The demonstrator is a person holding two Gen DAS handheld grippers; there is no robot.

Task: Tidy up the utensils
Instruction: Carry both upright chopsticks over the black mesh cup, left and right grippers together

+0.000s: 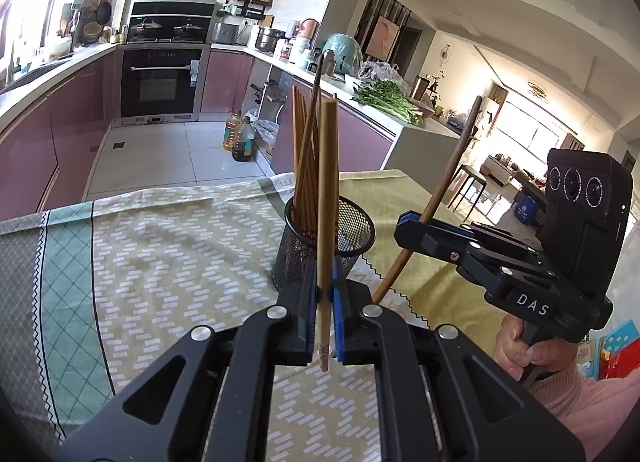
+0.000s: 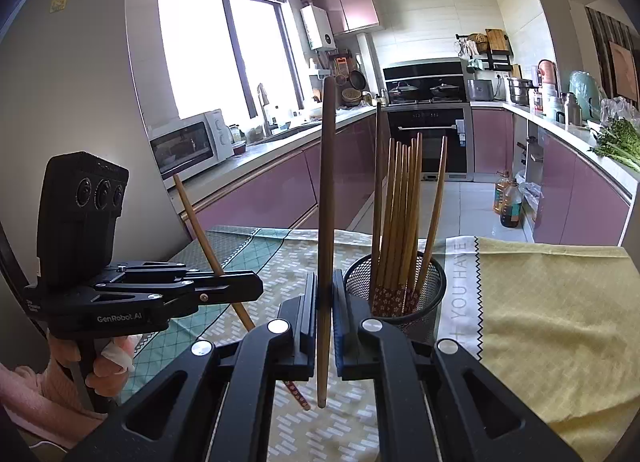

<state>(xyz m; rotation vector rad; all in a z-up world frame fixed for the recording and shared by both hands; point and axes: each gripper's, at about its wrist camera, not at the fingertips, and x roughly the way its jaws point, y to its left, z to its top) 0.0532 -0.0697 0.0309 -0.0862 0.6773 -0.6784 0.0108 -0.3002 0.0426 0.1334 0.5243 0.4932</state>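
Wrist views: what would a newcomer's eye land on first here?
Each gripper is shut on a single chopstick held nearly upright: the left gripper clamps a pale chopstick, the right gripper a darker one. Just behind them a black mesh holder stands on the patterned tablecloth, already bristling with chopsticks.

Black mesh holder [image 2: 394,282], floral-tipped brown chopsticks [image 2: 400,222]

Home kitchen. Built-in oven [image 1: 160,80] at 11 o'clock, lidded pots [image 1: 147,27] on hob above; pink cabinets [image 2: 272,190]; microwave [image 2: 188,144] at 9 o'clock; greens [image 1: 386,100] on counter at 1 o'clock.
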